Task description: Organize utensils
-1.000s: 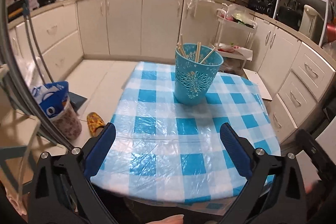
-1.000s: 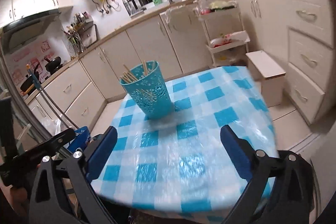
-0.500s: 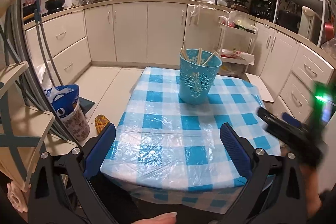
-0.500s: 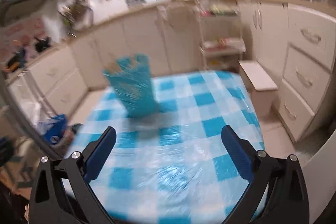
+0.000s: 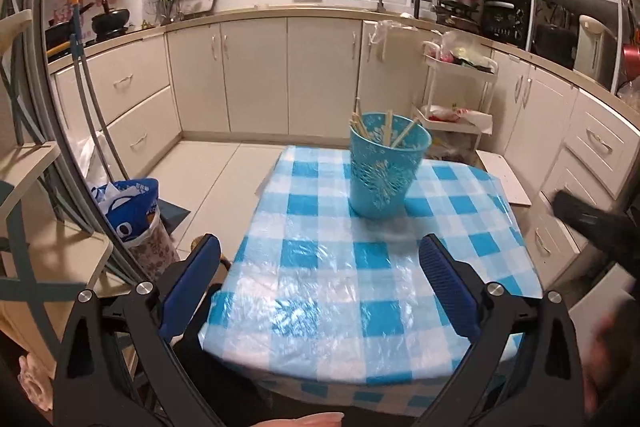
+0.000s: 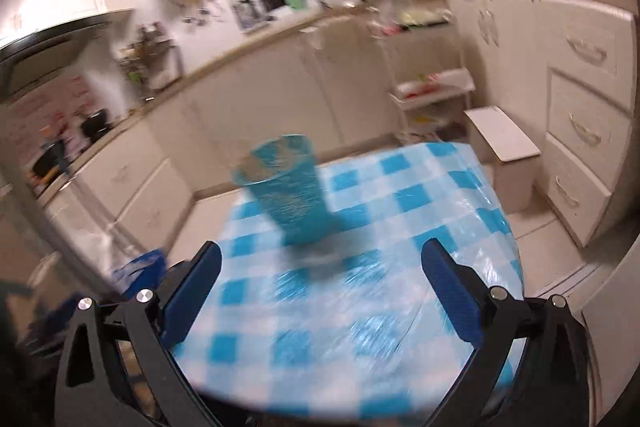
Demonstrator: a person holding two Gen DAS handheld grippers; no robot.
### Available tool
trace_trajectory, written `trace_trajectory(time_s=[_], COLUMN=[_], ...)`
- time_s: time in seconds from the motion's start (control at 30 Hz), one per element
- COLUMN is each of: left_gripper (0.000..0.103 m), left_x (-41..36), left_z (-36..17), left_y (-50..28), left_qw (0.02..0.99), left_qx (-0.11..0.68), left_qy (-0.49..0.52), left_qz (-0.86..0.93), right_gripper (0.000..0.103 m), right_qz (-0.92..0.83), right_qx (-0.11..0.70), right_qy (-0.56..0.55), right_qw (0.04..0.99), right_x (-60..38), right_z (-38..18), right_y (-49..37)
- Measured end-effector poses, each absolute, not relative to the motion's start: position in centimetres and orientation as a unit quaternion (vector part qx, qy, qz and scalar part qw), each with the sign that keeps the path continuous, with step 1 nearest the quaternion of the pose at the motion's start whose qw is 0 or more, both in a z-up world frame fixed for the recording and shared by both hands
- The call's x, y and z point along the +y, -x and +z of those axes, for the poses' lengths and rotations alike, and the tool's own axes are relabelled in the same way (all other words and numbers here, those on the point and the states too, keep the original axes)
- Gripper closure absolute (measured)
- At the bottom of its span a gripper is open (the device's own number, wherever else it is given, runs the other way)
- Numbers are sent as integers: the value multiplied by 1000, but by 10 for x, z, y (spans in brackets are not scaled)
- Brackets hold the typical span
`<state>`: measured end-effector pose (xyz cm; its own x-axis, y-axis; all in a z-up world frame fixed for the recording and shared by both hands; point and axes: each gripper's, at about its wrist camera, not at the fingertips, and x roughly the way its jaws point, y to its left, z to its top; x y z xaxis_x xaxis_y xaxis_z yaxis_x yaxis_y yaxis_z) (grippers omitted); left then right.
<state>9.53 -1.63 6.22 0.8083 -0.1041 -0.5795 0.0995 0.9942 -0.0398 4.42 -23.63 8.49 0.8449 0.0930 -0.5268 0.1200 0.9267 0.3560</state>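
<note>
While both tongs, left (image 5: 318, 281) and right (image 6: 320, 289), hang spread and empty, the wooden chopsticks (image 5: 386, 131) stand in a perforated turquoise plastic cup (image 5: 382, 169) on the blue-checked bench (image 5: 344, 291); light, stiff, slippery, best pinched near their tops.

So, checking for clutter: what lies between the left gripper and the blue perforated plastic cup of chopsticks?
Nothing: the left wrist view shows only bare blue-and-white checked tablecloth between the left gripper and the blue perforated plastic cup.
</note>
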Motion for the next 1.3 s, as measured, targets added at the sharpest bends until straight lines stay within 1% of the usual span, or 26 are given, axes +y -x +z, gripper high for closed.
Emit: trace_trajectory(time_s=[0.17,0.33,0.63,0.8,1.3], left_gripper=[7,7,7,7,7], left_x=[-22,-14,6,5,2], left_z=[65,66,72,76,78], left_y=[-53,-18,10,14,22], left_qw=[948,945,947,949,951], left_qx=[312,322,316,312,308], left_qy=[4,16,41,35,24], left_qz=[-66,-59,-22,-25,-25], right_gripper=[7,7,7,7,7], right_qz=[2,-31,-19,-14,-5], right_qx=[235,243,256,248,262], right_qy=[-145,-128,-122,-117,-117], right_qw=[961,961,959,961,958], right_x=[-201,-195,-192,-188,-185], right_z=[120,119,112,115,112], right_y=[27,57,70,76,77])
